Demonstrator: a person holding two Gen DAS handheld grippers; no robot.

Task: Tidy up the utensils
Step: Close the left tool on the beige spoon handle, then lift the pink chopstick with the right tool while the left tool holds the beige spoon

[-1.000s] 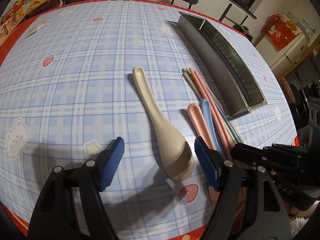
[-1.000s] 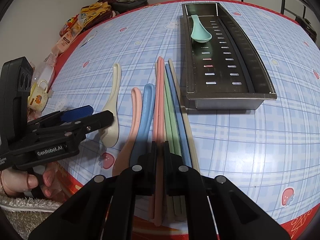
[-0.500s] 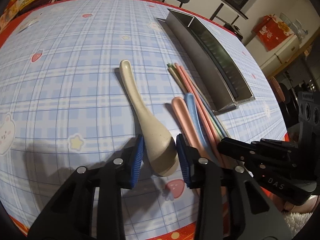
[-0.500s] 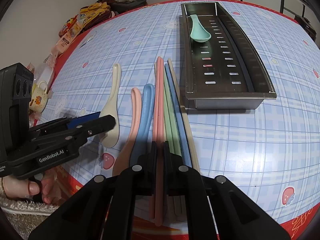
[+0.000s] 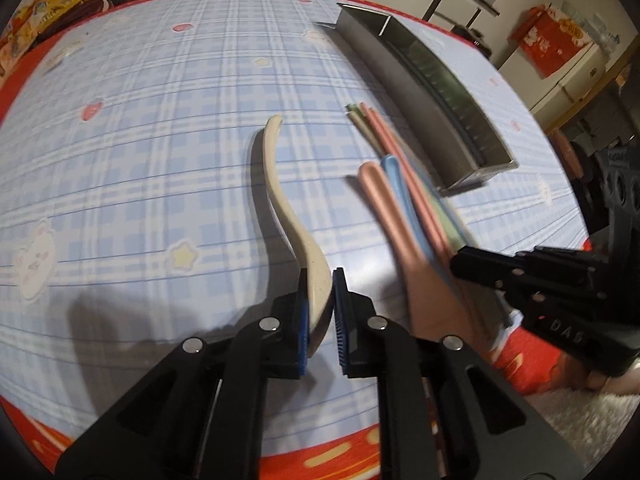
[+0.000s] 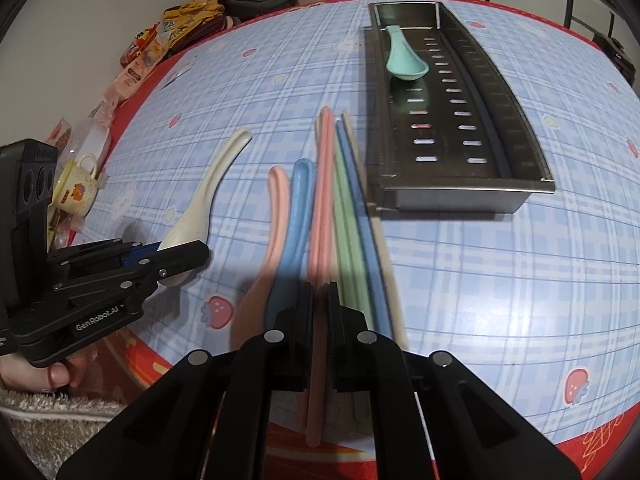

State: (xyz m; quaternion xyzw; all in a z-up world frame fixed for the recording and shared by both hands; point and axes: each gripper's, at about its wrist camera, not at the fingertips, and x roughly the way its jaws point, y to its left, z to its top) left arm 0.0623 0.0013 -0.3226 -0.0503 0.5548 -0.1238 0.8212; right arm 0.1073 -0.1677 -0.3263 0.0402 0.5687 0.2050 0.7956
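The left gripper (image 5: 320, 304) clamps the cream spoon (image 5: 292, 216); the right gripper (image 6: 319, 320) grips the pink chopsticks (image 6: 322, 208), seemingly raised off the surface (image 6: 500, 280).

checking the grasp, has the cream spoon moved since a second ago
Yes. In the right wrist view the cream spoon has swung its handle tip toward the tray, with its bowl now clamped in the left tongs.

Tray (image 6: 460, 196): brushed metal, dull sheen, slotted floor. Cream spoon (image 5: 288, 208), mint spoon (image 6: 404, 58) and pastel chopsticks (image 6: 324, 200): matt, faintly speckled plastic. Tablecloth (image 6: 500, 280): smooth, slightly glossy printed sheet. Gripper pads (image 5: 340, 312): blue, ribbed, rubber-like; gripper bodies: matt black plastic.
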